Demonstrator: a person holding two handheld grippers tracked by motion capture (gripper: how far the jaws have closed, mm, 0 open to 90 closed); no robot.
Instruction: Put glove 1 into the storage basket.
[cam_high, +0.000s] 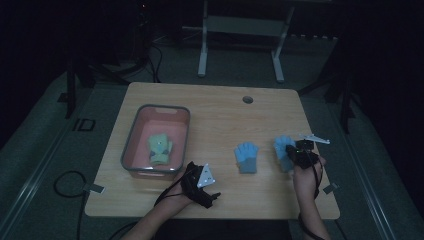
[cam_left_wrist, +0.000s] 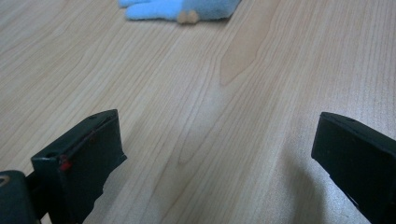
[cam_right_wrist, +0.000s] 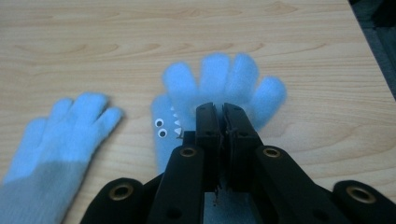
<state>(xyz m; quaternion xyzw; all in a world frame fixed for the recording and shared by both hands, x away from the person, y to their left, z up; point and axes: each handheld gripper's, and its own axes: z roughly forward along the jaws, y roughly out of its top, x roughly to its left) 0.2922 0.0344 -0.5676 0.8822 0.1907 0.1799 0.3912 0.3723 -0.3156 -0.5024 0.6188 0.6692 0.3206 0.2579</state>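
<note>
The right tongs (cam_right_wrist: 219, 109) are clamped on the blue glove (cam_right_wrist: 219, 88) near the tabletop's (cam_high: 220, 112) right edge, pinching only a small fold of fabric. That thin hold could slip as the glove is carried to the bin (cam_high: 135, 135), dropping it. The left tongs (cam_left_wrist: 219, 154) hang apart, holding nothing, near the second glove (cam_high: 246, 157).
</note>
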